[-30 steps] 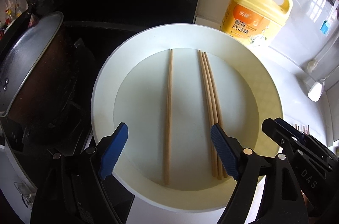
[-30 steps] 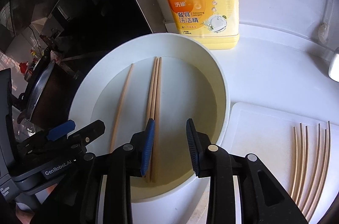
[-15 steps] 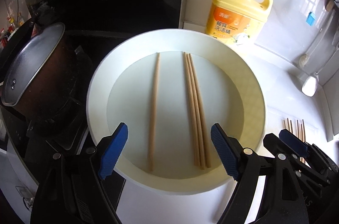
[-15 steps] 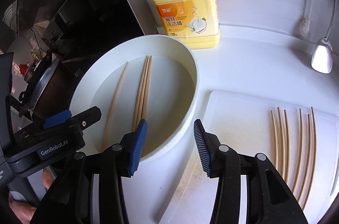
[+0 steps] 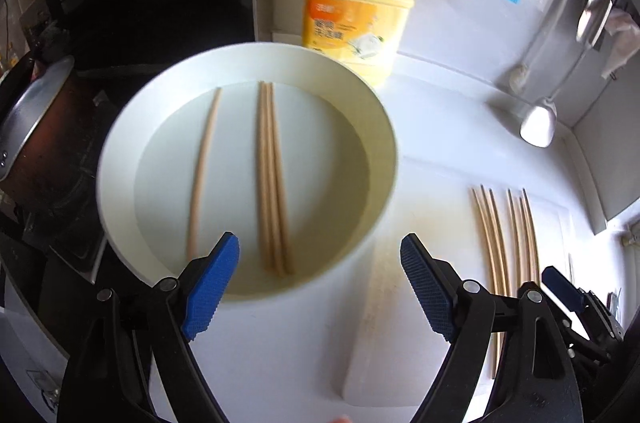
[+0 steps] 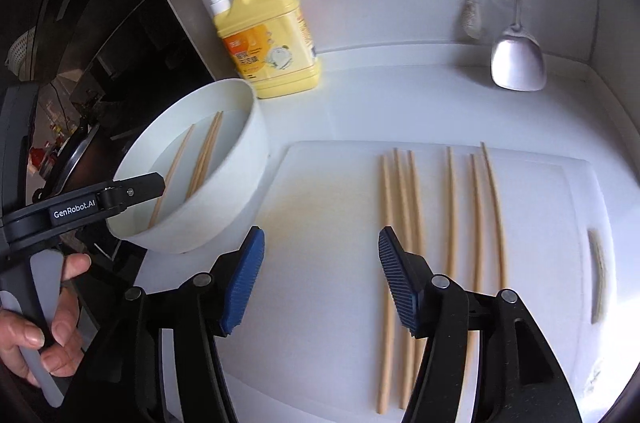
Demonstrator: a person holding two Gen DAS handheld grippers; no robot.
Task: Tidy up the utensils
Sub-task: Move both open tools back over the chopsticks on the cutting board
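Observation:
A white basin [image 5: 384, 159] holds one single wooden chopstick [image 5: 204, 167] and a bundle of three chopsticks [image 5: 272, 179]. My left gripper [image 5: 318, 283] hangs open over the basin's near right rim, with nothing between its blue pads. Several more chopsticks [image 6: 452, 215] lie side by side on the white cutting board [image 6: 320, 191] to the right of the basin [image 6: 240, 183]. My right gripper [image 6: 320, 281] is above the board's left part. Its jaws are opening and empty, the right pad just in front of the leftmost chopsticks.
A yellow dish-soap pump bottle [image 6: 268, 43] stands behind the basin against the wall. A metal spatula [image 6: 518, 63] hangs at the back right. A lidded pot [image 5: 28, 127] sits on the dark stove to the left. A hand [image 6: 48, 335] holds the left gripper's handle.
Both grippers have swung right, away from over the basin toward the cutting board. The right gripper's jaws have widened. The chopsticks in the basin lie as before.

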